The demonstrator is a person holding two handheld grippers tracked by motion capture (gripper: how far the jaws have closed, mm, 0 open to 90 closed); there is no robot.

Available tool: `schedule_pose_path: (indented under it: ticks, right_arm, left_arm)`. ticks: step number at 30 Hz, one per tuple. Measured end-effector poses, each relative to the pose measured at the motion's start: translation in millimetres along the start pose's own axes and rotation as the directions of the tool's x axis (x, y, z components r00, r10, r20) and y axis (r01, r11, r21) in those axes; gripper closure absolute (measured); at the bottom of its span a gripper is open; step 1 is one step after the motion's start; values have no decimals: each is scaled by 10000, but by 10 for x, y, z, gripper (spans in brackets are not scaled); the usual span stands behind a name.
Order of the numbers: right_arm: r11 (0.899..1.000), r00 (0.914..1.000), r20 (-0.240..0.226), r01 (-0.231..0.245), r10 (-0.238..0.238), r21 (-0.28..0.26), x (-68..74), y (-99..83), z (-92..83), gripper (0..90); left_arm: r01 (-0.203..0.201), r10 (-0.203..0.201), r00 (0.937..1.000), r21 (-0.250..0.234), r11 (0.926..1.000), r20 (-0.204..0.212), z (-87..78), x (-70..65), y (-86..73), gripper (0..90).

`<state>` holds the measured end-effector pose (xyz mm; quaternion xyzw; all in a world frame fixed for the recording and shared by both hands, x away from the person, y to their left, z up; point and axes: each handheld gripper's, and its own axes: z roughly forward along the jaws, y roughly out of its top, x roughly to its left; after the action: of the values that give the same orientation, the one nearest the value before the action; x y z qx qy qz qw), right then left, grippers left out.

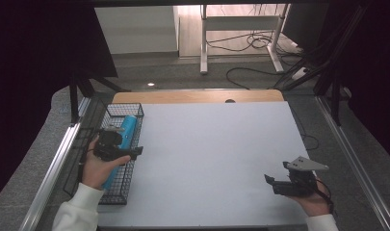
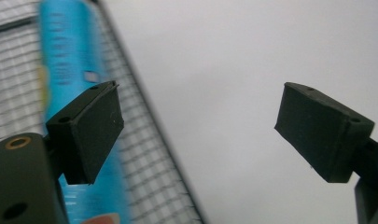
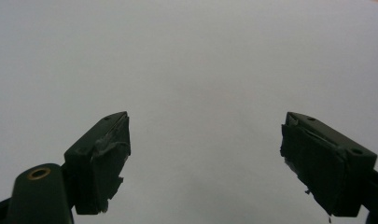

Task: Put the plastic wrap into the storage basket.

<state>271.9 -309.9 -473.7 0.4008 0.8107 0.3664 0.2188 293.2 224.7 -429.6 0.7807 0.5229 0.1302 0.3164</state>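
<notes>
Evidently idle, both grippers gape empty: left gripper [image 1: 116, 147] above the basket [image 1: 116, 195] holding a blue tube [image 1: 126, 128], right gripper [image 1: 292, 183] over bare table [image 1: 216, 154].

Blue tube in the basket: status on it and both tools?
Left tool open, empty, at the wire basket. Right tool open, empty, over bare white table. Blue tube lies in the basket, ungripped. Nothing in the way.
</notes>
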Motion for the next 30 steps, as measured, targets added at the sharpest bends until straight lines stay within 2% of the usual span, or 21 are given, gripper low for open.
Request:
schedule_pose_path:
  ticks: [3, 6, 7, 9, 13, 16, 17, 18, 19, 21, 22, 24, 26, 30]
  right_arm:
    - [10000, 10000, -30, 47, -47, 79, 21, -14, -3, 162]
    - [10000, 10000, 1, -48, 48, 24, 24, -34, -39, 163]
    - [9999, 9999, 8, -102, 102, 0, 30, -37, -52, 163]
    - [9999, 9999, 36, -119, 119, -20, 38, -40, -68, 163]
    - [9999, 10000, 27, -92, 92, -57, 72, -38, -85, 163]
    - [10000, 10000, -17, -48, 48, -16, 97, -49, -78, 163]
    - [10000, 10000, -37, -37, 37, 9, 105, -53, -72, 163]
    - [10000, 10000, -52, -4, 5, 44, 112, -54, -63, 163]
    - [10000, 10000, -71, 30, -29, 55, 118, -54, -55, 163]
    - [9999, 9999, -118, 87, -86, 89, 130, -54, -42, 163]
    - [9999, 9999, -123, 122, -121, 98, 136, -52, -36, 163]
    - [9998, 9997, -145, 172, -170, 82, 143, -48, -25, 163]
    - [9997, 9995, -187, 240, -238, 104, 143, -50, -17, 163]
    - [9996, 9996, -131, 258, -256, 113, 126, -55, -13, 163]
  left_arm:
    - [-396, 405, 9980, -187, 9990, 491, 6, -184, -88, 153]
    - [-978, 994, 9935, -294, 9948, 563, 66, -397, -165, 155]
    - [-1141, 1151, 9919, -216, 9932, 541, 105, -470, -183, 157]
    - [-1546, 1543, 9852, -13, 9880, 753, 187, -601, -206, 156]
    - [-1751, 1744, 9793, -22, 9845, 1029, 308, -812, -277, 155]
    - [-1785, 1795, 9792, -193, 9837, 945, 359, -922, -366, 158]
    - [-1785, 1795, 9792, -193, 9837, 945, 359, -922, -366, 166]
    - [-2180, 2190, 9745, -269, 9756, 479, 365, -994, -419, 170]
    - [-2225, 2238, 9736, -319, 9744, 446, 363, -1007, -434, 170]
    - [-2009, 2036, 9762, -425, 9787, 749, 368, -1020, -474, 174]
    - [-2074, 2099, 9747, -389, 9775, 775, 377, -1021, -490, 172]
    - [-2029, 2053, 9760, -379, 9785, 733, 379, -1020, -498, 172]
    - [-1779, 1812, 9790, -419, 9832, 939, 400, -982, -516, 173]
    - [-1758, 1780, 9782, -298, 9840, 1073, 458, -983, -539, 171]
